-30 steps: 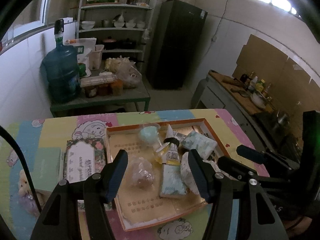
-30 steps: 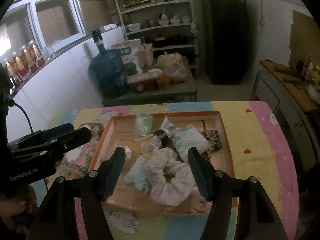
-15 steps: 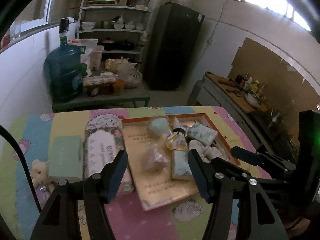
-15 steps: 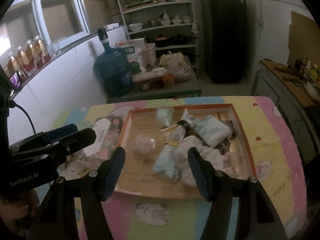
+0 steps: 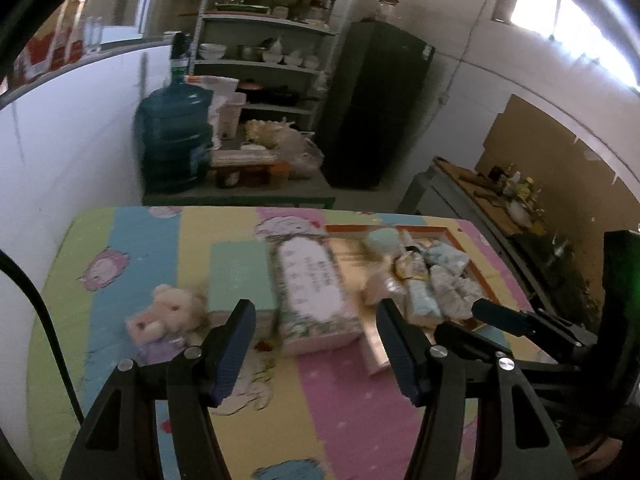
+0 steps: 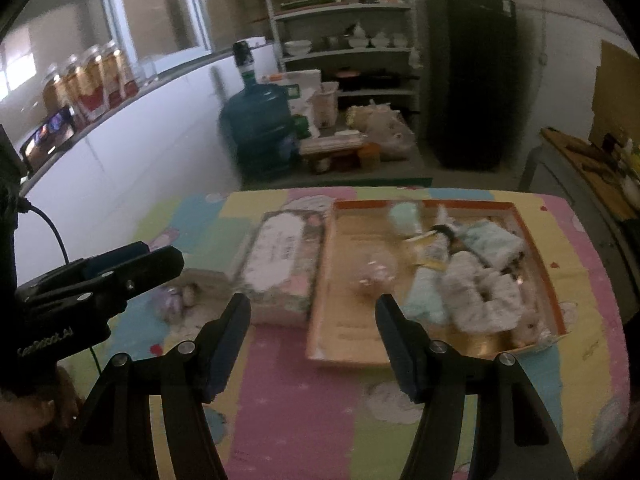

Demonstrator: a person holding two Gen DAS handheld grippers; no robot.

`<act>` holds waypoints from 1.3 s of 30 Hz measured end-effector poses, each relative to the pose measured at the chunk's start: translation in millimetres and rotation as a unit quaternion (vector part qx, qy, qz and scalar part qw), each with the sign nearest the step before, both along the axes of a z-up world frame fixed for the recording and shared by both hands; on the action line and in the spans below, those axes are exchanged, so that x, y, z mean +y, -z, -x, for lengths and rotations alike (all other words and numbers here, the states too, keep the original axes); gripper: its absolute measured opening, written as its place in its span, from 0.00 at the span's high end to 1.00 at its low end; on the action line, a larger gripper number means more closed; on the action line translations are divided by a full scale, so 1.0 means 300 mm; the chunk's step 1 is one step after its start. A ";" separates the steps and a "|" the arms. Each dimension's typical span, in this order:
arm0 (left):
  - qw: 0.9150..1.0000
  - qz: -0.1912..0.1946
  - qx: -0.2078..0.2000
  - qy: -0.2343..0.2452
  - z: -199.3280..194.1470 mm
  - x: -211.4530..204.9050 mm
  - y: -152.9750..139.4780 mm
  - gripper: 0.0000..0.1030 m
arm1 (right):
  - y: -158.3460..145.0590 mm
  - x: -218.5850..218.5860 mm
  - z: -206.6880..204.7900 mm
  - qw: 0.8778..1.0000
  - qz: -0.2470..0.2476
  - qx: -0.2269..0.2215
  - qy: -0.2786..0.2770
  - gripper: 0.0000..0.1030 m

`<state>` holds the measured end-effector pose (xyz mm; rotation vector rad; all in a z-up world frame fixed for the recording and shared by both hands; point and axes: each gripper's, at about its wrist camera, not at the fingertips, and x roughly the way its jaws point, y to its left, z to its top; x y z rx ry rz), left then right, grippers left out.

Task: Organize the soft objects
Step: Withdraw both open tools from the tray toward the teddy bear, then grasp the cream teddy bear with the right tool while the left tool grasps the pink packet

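An orange-rimmed tray (image 6: 536, 236) (image 5: 476, 272) on the table holds several soft things: a white scrunchie (image 6: 480, 292), pale blue packets (image 6: 492, 240), a tube (image 6: 430, 250) and a mint puff (image 6: 402, 216). A small plush bear (image 5: 160, 316) lies on the table at the left, by a green box (image 5: 240, 276) and a floral box (image 5: 312, 284) (image 6: 280, 256). My left gripper (image 5: 316, 344) is open and empty, above the table in front of the boxes. My right gripper (image 6: 312, 340) is open and empty, before the tray's near left corner.
The table has a colourful cartoon mat (image 6: 304, 400). Behind it stand a low table with a water jug (image 6: 256, 120), shelves (image 6: 348, 40) and a dark fridge (image 6: 468, 76). A counter (image 5: 480, 188) runs along the right.
Both grippers have swung left and pulled back from the tray. The bear and green box have come into the left wrist view. Both stay open.
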<state>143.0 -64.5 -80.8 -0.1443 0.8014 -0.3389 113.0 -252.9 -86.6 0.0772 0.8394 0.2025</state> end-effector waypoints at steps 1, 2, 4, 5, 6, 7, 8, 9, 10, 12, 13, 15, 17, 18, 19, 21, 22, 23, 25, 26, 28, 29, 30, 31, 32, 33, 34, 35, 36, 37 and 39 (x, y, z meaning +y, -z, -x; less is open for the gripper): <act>1.000 -0.001 0.001 -0.004 0.007 0.028 0.003 0.39 | 0.001 0.018 0.003 1.000 0.000 0.001 -0.002 0.35; 1.000 -0.002 0.001 -0.006 0.012 0.048 0.004 0.39 | 0.002 0.040 0.006 1.000 0.000 0.001 -0.005 0.35; 1.000 -0.004 -0.001 -0.011 0.024 0.092 0.006 0.39 | 0.002 0.082 0.015 1.000 0.001 0.001 -0.010 0.35; 1.000 -0.004 -0.001 -0.013 0.030 0.112 0.008 0.39 | 0.001 0.104 0.019 1.000 0.002 0.000 -0.013 0.35; 1.000 -0.004 -0.001 -0.014 0.032 0.131 0.009 0.39 | 0.001 0.127 0.024 1.000 0.002 0.000 -0.015 0.35; 1.000 -0.003 -0.001 -0.016 0.038 0.156 0.012 0.39 | 0.001 0.142 0.028 1.000 0.002 -0.001 -0.016 0.35; 1.000 -0.002 -0.001 -0.017 0.042 0.172 0.014 0.39 | 0.002 0.164 0.033 1.000 0.003 -0.001 -0.019 0.35; 1.000 -0.001 0.000 -0.018 0.046 0.192 0.017 0.39 | 0.003 0.182 0.037 1.000 0.003 -0.001 -0.021 0.35; 1.000 0.000 0.000 -0.021 0.051 0.217 0.023 0.39 | 0.006 0.200 0.043 1.000 0.004 -0.001 -0.024 0.35; 1.000 0.001 0.001 -0.025 0.057 0.249 0.030 0.39 | 0.009 0.233 0.049 1.000 0.006 -0.001 -0.028 0.35; 1.000 0.002 0.003 -0.028 0.061 0.268 0.035 0.39 | 0.013 0.257 0.052 1.000 0.006 0.001 -0.030 0.35; 0.999 0.003 0.004 -0.032 0.066 0.305 0.045 0.39 | 0.022 0.291 0.056 0.999 0.005 0.005 -0.033 0.35; 0.999 0.004 0.005 -0.037 0.073 0.346 0.055 0.39 | 0.028 0.324 0.063 0.999 0.006 0.007 -0.037 0.35; 0.999 0.004 0.006 -0.039 0.075 0.363 0.061 0.39 | 0.033 0.345 0.066 0.999 0.006 0.009 -0.039 0.35; 0.999 0.003 0.006 -0.043 0.076 0.386 0.068 0.39 | 0.037 0.358 0.068 0.999 0.007 0.010 -0.040 0.35; 0.999 0.003 0.006 -0.051 0.078 0.426 0.080 0.39 | 0.048 0.386 0.070 0.999 0.009 0.013 -0.042 0.35; 0.999 0.003 0.007 -0.054 0.079 0.439 0.085 0.39 | 0.056 0.402 0.070 0.999 0.010 0.016 -0.044 0.35; 0.998 0.004 0.007 -0.060 0.078 0.461 0.093 0.39 | 0.062 0.419 0.068 0.999 0.009 0.018 -0.046 0.35; 0.998 0.004 0.009 -0.070 0.073 0.502 0.110 0.39 | 0.071 0.444 0.065 0.999 0.009 0.020 -0.050 0.35; 0.997 0.003 0.010 -0.074 0.071 0.515 0.115 0.39 | 0.077 0.460 0.061 0.998 0.009 0.020 -0.053 0.35; 0.997 -0.001 0.009 -0.082 0.067 0.548 0.126 0.39 | 0.088 0.487 0.052 0.998 0.008 0.023 -0.057 0.35; 0.996 -0.002 0.008 -0.085 0.064 0.561 0.130 0.39 | 0.093 0.497 0.044 0.998 0.007 0.023 -0.058 0.35; 0.996 -0.004 0.007 -0.087 0.062 0.568 0.131 0.39 | 0.101 0.510 0.034 0.998 0.004 0.024 -0.059 0.35; 0.996 -0.006 0.005 -0.090 0.058 0.579 0.134 0.39 | 0.108 0.516 0.029 0.998 0.001 0.025 -0.059 0.35; 0.996 -0.008 0.003 -0.092 0.055 0.590 0.136 0.39 | 0.115 0.523 0.021 0.998 -0.003 0.026 -0.058 0.35; 0.996 -0.010 0.001 -0.094 0.052 0.601 0.139 0.39 | 0.125 0.530 0.009 0.998 -0.010 0.028 -0.056 0.35; 0.995 -0.013 -0.001 -0.096 0.047 0.611 0.143 0.39 | 0.133 0.535 -0.002 0.998 -0.015 0.029 -0.053 0.35; 0.995 -0.015 -0.001 -0.097 0.042 0.617 0.147 0.39 | 0.141 0.537 -0.012 0.998 -0.020 0.031 -0.050 0.35; 0.995 -0.016 -0.002 -0.099 0.037 0.624 0.153 0.39 | 0.150 0.541 -0.021 0.998 -0.027 0.034 -0.047 0.35; 0.995 -0.017 -0.002 -0.100 0.033 0.631 0.157 0.39 | 0.161 0.543 -0.032 0.998 -0.034 0.036 -0.043 0.35; 0.994 -0.018 -0.001 -0.104 0.022 0.646 0.170 0.39 | 0.182 0.549 -0.049 0.998 -0.043 0.041 -0.037 0.35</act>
